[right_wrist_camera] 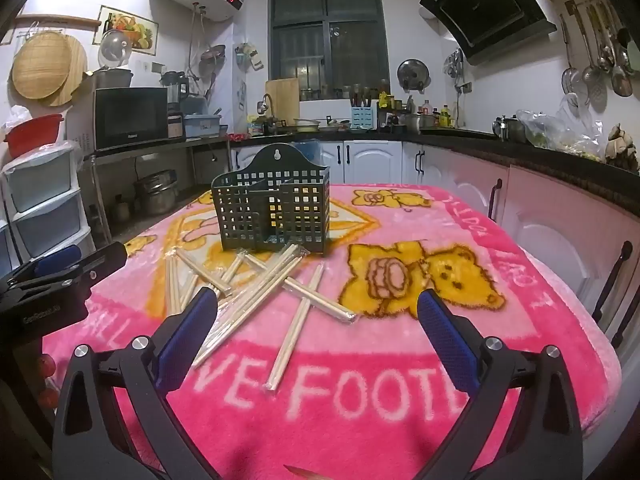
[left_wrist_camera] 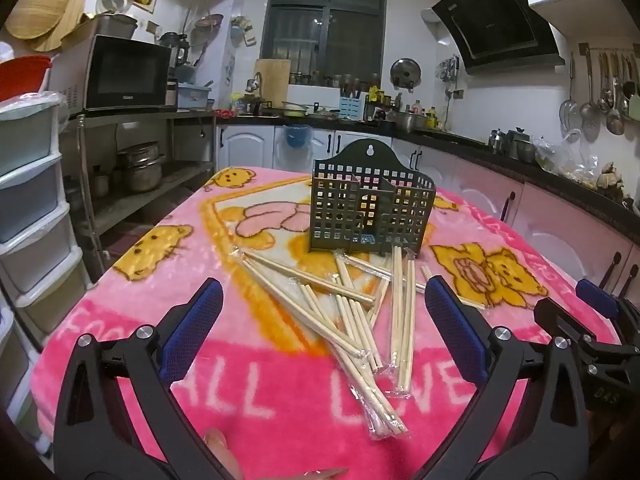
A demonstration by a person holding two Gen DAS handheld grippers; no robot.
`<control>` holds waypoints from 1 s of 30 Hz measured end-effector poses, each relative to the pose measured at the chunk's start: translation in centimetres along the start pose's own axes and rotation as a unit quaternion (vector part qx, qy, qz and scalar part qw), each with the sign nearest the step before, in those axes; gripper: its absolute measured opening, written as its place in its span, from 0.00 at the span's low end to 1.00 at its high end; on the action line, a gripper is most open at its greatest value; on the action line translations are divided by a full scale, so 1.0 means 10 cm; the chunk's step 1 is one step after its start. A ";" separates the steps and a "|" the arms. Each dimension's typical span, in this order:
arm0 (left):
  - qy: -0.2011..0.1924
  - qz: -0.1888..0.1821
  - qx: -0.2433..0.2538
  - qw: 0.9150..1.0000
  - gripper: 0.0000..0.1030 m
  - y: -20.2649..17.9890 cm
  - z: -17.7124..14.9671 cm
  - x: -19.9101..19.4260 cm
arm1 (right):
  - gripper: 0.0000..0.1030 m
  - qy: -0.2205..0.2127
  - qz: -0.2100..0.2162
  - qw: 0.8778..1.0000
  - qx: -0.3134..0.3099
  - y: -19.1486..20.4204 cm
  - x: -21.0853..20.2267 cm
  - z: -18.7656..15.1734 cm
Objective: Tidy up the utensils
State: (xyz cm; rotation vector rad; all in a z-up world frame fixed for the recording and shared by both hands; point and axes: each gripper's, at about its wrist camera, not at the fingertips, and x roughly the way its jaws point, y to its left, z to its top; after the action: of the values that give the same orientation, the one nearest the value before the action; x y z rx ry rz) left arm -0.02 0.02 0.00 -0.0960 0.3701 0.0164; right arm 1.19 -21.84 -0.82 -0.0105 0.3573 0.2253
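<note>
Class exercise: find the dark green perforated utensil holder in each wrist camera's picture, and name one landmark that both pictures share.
Left wrist view: the utensil holder stands right of centre on the pink blanket, behind the wrapped chopsticks.
Right wrist view: the utensil holder stands left of centre, again behind the chopsticks.
Shared landmark: the dark window on the back wall.

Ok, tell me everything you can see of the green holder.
The holder is a dark green caddy, plastic by the look of it, with walls of square grid holes. A taller arched back panel carries a keyhole hanging slot. Inner dividers split it into compartments, and nothing is seen standing in them. It stands upright on the pink blanket, beyond both open grippers. Wrapped chopsticks lie scattered before it, some ends reaching its base.
</note>
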 end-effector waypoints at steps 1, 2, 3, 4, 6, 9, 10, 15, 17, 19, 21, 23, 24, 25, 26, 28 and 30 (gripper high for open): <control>0.000 0.000 0.002 1.000 0.91 0.00 0.00 0.00 | 0.94 0.003 0.001 1.000 0.002 0.00 0.00 0.00; 0.000 0.000 0.002 1.000 0.91 0.00 0.00 0.00 | 0.94 0.004 0.000 1.000 0.002 0.00 0.00 0.00; 0.000 0.000 0.002 1.000 0.91 0.00 0.00 0.00 | 0.94 0.003 0.000 1.000 0.002 0.00 0.00 0.00; 0.000 0.000 0.001 1.000 0.91 0.00 0.00 0.00 | 0.94 0.002 0.000 1.000 0.002 0.00 0.00 0.00; 0.000 -0.001 0.001 1.000 0.91 0.01 0.01 0.00 | 0.94 0.000 0.000 1.000 0.001 0.00 -0.01 0.00; -0.002 0.001 0.003 1.000 0.91 0.00 0.00 0.00 | 0.94 0.000 0.000 1.000 0.002 -0.01 -0.01 0.01; -0.002 0.002 0.003 1.000 0.91 0.00 0.00 0.00 | 0.94 0.002 0.000 1.000 0.000 0.01 0.00 -0.01; -0.002 0.002 0.003 1.000 0.91 0.00 0.00 0.00 | 0.94 0.001 0.000 1.000 0.000 0.01 0.00 0.00; -0.001 0.002 0.003 1.000 0.91 0.00 0.00 0.00 | 0.94 0.002 0.000 1.000 0.000 0.00 -0.01 0.00; -0.002 0.001 0.003 1.000 0.91 0.00 0.00 0.00 | 0.94 0.001 0.000 1.000 0.000 -0.01 -0.01 0.01; -0.002 0.001 0.003 1.000 0.91 0.00 0.00 0.00 | 0.94 0.001 0.000 1.000 0.000 -0.01 -0.02 0.01; -0.002 0.001 0.004 1.000 0.91 -0.01 0.00 0.00 | 0.94 0.001 0.000 1.000 0.000 -0.01 -0.02 0.01; -0.003 0.002 0.004 1.000 0.91 0.00 0.00 0.00 | 0.94 0.000 0.000 1.000 0.000 -0.01 -0.02 0.01; -0.002 0.002 0.003 1.000 0.91 0.00 0.00 0.00 | 0.94 0.000 0.000 1.000 0.000 -0.01 -0.02 0.01; -0.002 0.002 0.003 1.000 0.91 -0.01 0.00 0.00 | 0.94 0.000 0.000 1.000 0.000 -0.01 -0.02 0.01; -0.002 0.002 0.003 1.000 0.91 0.00 0.00 0.00 | 0.94 0.000 0.000 1.000 0.000 -0.01 -0.02 0.01; -0.003 0.002 0.003 1.000 0.91 0.00 0.00 0.00 | 0.94 0.000 0.000 1.000 0.000 -0.01 -0.02 0.01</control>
State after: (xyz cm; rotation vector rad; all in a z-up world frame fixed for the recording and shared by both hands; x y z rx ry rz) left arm -0.03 -0.03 0.02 -0.0890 0.3653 0.0192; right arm 1.04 -22.01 -0.66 -0.0105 0.3579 0.2260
